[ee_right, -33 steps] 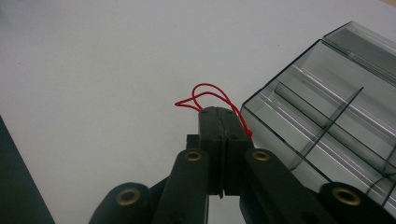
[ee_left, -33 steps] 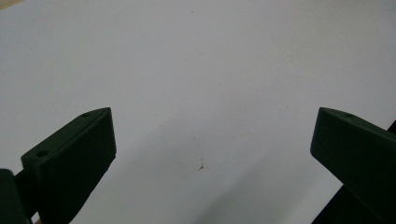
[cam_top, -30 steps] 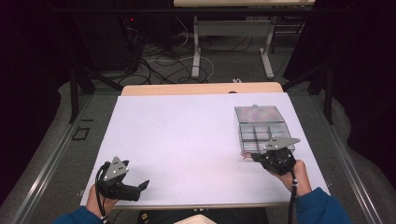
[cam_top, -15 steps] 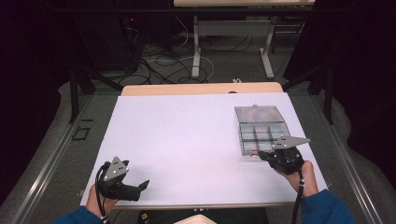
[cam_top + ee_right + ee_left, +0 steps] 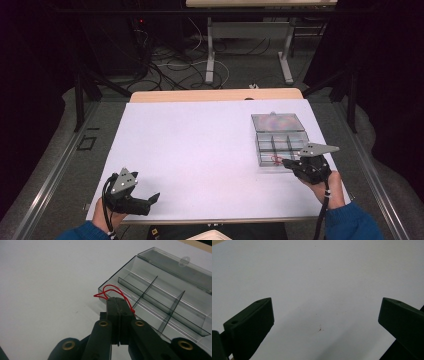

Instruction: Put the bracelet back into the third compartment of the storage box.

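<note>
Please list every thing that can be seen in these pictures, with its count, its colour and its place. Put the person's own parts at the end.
Compartment box: one, clear plastic, lid open toward the far side, on the right part of the table.
Red string: one, red, looped over the near corner of the box, pinched between the right gripper's jaws.
Table: one, white top with a wooden strip at the far edge.
Cables: several, black and white, on the floor beyond the table.
Left gripper: one, black, jaws wide apart, at the near left edge of the table.
Right gripper: one, black, jaws closed on the string, at the box's near edge.
Sleeves: two, blue, at the bottom edge.
</note>
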A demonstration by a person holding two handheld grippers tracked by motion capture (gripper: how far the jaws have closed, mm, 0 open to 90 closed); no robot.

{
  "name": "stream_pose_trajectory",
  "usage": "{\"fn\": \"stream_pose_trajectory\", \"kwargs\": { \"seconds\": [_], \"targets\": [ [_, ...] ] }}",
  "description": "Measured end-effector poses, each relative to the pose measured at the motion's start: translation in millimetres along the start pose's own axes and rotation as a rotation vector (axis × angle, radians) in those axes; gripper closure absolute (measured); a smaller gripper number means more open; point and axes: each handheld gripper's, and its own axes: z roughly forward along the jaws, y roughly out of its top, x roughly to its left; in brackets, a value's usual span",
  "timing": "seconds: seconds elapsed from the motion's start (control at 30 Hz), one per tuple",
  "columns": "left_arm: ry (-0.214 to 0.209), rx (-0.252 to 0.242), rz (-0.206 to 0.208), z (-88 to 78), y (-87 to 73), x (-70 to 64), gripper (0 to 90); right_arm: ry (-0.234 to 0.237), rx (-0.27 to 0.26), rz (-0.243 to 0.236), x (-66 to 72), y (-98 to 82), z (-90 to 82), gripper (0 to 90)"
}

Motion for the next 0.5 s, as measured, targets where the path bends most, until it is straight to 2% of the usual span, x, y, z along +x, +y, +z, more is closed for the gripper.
{"fn": "stream_pose_trajectory", "kwargs": {
  "seconds": [0.5],
  "targets": [
    [0.002, 0.002, -0.001, 0.2, 0.1, 0.0, 0.2, -0.072, 0.0, 0.034, -14.3, -1.9, -2.8, 90.0]
  ]
}}
